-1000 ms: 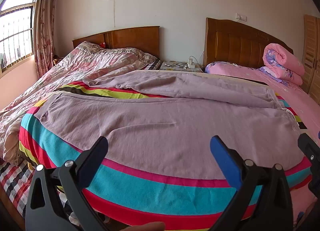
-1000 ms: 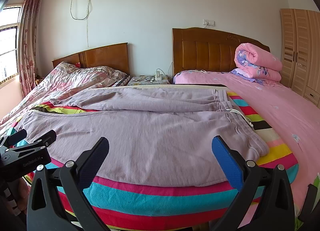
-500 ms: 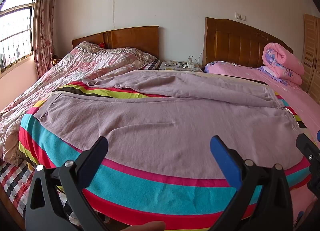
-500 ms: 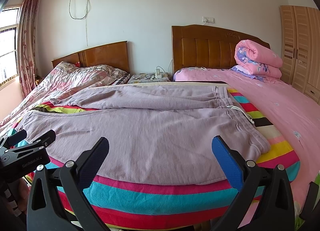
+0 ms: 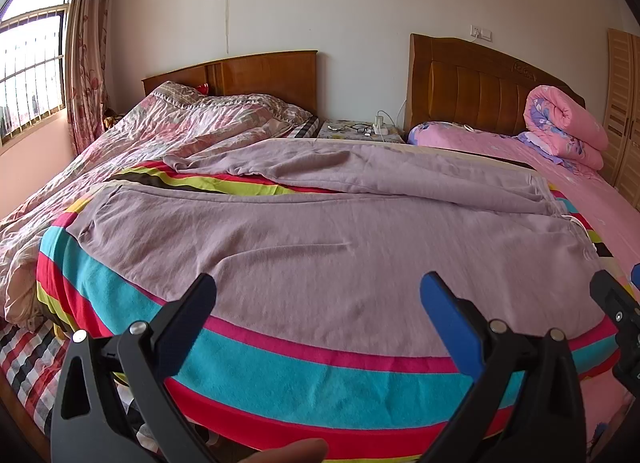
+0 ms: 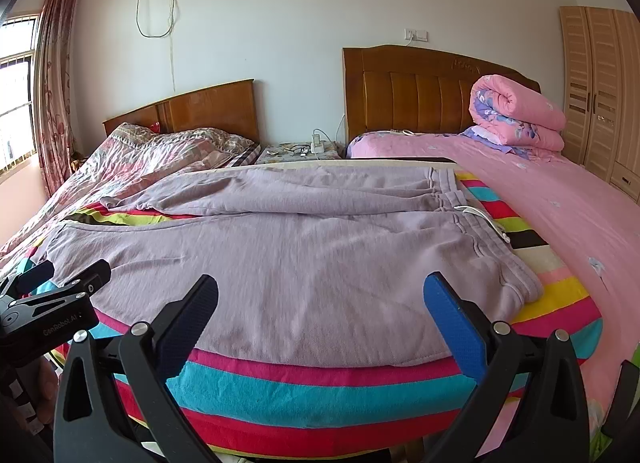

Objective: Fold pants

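Note:
Lilac sweatpants [image 5: 320, 247] [image 6: 304, 263] lie spread across a bright striped blanket [image 5: 304, 379] [image 6: 320, 391] on the bed, waistband with white drawstring at the right, legs running left, the far leg bunched. My left gripper [image 5: 318, 295] hangs open just short of the near edge of the near leg, holding nothing. My right gripper [image 6: 320, 295] is open too, facing the hip area near the waistband, with nothing between its fingers. In the right wrist view the left gripper [image 6: 56, 283] shows at the left edge.
A rumpled floral quilt [image 5: 160, 139] covers the left bed. A pink sheet [image 6: 560, 203] and rolled pink quilt [image 6: 516, 115] lie on the right bed. A nightstand [image 6: 300, 151] stands between wooden headboards. A wardrobe [image 6: 600, 91] is at far right.
Both grippers have tilted slightly and eased closer to the bed edge. The pants have not moved and both grippers stay open.

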The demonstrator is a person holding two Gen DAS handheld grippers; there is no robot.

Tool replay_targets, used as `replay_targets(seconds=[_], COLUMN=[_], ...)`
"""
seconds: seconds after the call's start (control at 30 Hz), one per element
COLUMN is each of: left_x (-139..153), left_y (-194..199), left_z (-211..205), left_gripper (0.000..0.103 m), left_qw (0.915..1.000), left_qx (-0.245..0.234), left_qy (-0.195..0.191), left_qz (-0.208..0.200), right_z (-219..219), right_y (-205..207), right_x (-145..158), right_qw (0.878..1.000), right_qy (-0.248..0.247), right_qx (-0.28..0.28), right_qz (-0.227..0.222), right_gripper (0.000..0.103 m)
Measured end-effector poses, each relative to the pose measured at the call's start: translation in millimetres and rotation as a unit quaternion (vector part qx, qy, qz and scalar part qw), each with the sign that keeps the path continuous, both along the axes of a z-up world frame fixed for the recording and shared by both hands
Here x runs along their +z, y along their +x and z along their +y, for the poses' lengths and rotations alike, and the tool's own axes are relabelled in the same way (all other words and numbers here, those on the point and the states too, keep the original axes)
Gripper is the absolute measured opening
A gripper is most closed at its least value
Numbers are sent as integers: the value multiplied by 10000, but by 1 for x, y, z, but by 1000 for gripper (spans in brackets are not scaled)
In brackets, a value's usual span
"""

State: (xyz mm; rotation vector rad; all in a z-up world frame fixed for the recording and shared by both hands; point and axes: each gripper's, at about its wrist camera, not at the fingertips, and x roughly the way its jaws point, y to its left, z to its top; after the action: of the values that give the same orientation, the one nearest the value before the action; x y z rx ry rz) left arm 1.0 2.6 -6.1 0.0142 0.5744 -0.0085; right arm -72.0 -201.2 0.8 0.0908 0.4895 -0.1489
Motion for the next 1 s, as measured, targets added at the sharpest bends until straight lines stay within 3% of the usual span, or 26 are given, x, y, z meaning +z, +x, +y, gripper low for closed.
replay_targets(seconds=[1.0], left_x=[-4], left_y=[-2], left_z=[-3], left_gripper=[102], left_qw=[10000], left_qx=[-12], left_qy=[-12], left_qz=[33], right_z=[-3], right_y=[0], right_x=[-2], right_qw=[9999], right_qy=[111], right_qx=[-2], right_qz=[101], right_gripper=[99])
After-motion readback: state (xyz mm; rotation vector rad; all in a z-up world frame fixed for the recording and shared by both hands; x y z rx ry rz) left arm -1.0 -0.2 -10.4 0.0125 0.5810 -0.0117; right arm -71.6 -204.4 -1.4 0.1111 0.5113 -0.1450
